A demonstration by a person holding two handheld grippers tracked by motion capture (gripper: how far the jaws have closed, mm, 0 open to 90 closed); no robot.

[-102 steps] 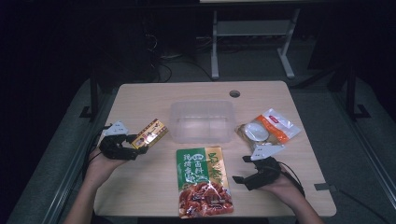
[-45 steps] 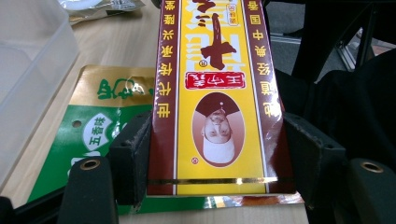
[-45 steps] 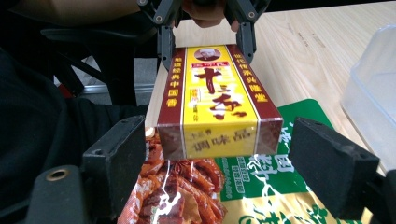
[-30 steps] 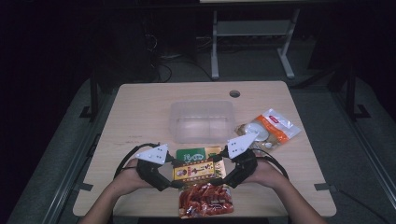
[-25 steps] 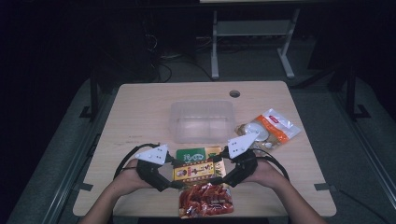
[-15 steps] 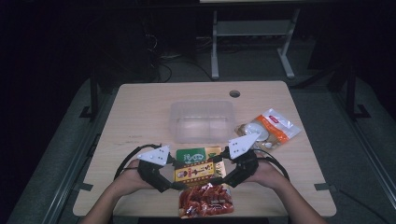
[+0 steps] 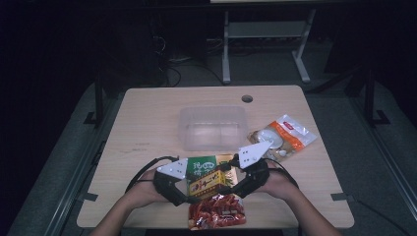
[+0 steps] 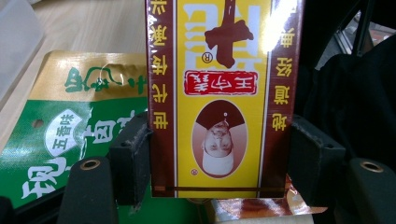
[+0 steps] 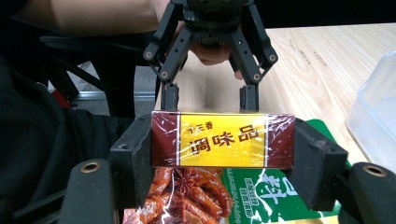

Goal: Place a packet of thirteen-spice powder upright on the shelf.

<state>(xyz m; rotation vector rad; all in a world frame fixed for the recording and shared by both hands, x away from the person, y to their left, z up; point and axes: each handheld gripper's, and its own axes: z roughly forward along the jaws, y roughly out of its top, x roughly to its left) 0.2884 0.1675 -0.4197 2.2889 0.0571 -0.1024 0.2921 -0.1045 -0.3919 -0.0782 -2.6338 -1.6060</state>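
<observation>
**Box held between both grippers above the pouches**

While we hold the yellow-and-maroon box [image 7: 207,183] at both ends, it hangs just above the bench [image 7: 147,123], over the green pouch [image 7: 199,166] and the red pouch [image 7: 216,216]. Our left gripper [image 7: 184,189] clamps one end, its black pads pressed on the two maroon side bands, as the left gripper view shows. Our right gripper [image 7: 231,184] has just been closing on the other end; in the right gripper view its pads sit against both maroon ends, so we judge it gripping too. Two grips on one small carton suggest a handover between hands, or steadying it before it goes to the clear tub [image 7: 212,127] beyond.

The box is a stiff rectangular carton in glossy film that glares under the light. Both pouches are soft, crinkled plastic lying flat. The tub is translucent with rounded corners. To the right lies an orange-and-clear packet [image 7: 282,137]. The bench top is pale wood grain, matte.
</observation>
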